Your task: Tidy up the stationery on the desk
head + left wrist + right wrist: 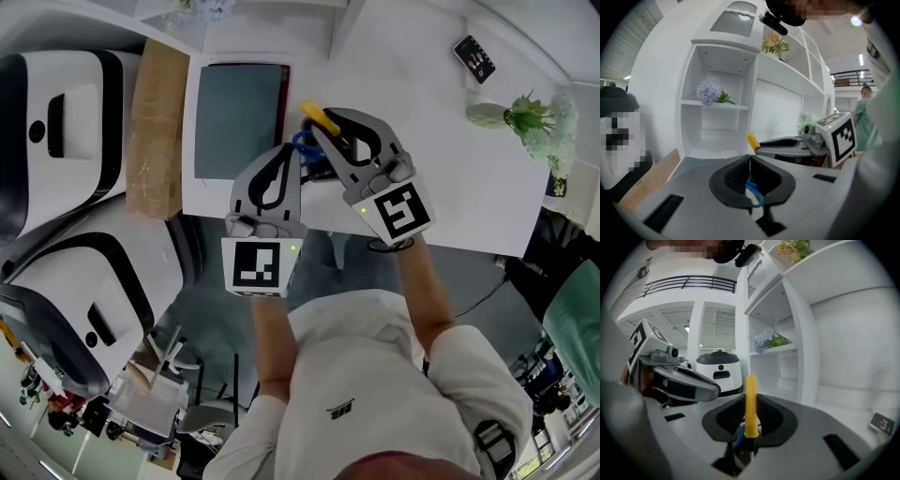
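Observation:
Both grippers hover close together above the white desk [441, 169]. A small tool with a blue loop handle [302, 142] and a yellow cap or sheath [321, 118] hangs between them. My left gripper [289, 152] is shut on the blue loop [754, 197], which pokes out behind its pads. My right gripper [325, 129] is shut on the yellow piece [751, 390], which stands upright between its pads with a bit of blue [736, 439] below. In the left gripper view the right gripper [761, 149] lies just ahead, the yellow tip [753, 140] showing.
A grey pad with a red edge [236, 117] lies on the desk beside a cardboard piece [157, 127]. A black device [474, 58] and a potted plant [525, 117] sit far right. White machines [56, 122] stand left. A shelf with lilac flowers [710, 89] lies ahead.

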Demonstrator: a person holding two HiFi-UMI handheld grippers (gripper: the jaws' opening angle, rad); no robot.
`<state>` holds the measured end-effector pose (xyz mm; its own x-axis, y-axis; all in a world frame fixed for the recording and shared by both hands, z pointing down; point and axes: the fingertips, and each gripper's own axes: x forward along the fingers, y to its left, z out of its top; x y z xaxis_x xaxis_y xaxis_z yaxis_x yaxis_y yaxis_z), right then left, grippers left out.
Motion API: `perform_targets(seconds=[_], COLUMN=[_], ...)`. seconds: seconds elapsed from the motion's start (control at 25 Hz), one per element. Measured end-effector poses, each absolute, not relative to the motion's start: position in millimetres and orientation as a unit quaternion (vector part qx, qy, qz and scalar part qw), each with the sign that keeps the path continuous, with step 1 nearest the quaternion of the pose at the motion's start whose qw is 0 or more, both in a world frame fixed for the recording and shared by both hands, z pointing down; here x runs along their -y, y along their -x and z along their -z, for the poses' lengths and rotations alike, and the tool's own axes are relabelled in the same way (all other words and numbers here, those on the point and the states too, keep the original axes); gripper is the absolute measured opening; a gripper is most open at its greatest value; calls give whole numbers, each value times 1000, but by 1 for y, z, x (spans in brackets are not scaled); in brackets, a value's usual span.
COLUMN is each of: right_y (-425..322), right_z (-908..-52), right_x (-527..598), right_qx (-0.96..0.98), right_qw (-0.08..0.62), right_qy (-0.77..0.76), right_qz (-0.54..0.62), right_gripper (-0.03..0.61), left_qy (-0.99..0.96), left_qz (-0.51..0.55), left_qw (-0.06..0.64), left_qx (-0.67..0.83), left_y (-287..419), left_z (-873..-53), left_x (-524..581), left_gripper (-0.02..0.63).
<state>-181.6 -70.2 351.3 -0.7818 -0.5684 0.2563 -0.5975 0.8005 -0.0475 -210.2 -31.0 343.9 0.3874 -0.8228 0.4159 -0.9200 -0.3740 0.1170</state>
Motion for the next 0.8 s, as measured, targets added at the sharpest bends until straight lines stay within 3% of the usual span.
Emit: perform_targets(seconds=[0.8], right_y=[140], right_z=[-327], right_x=[49], right_qx=[927], right_qw=[127], right_qy=[-351], right_qz=[-50], right_gripper=[48], left_qy=[-833], left_qz=[-144], left_qw=[152], left_qx=[512], left_y=[186], left_z=[-322], left_x=[17], left_gripper=[0])
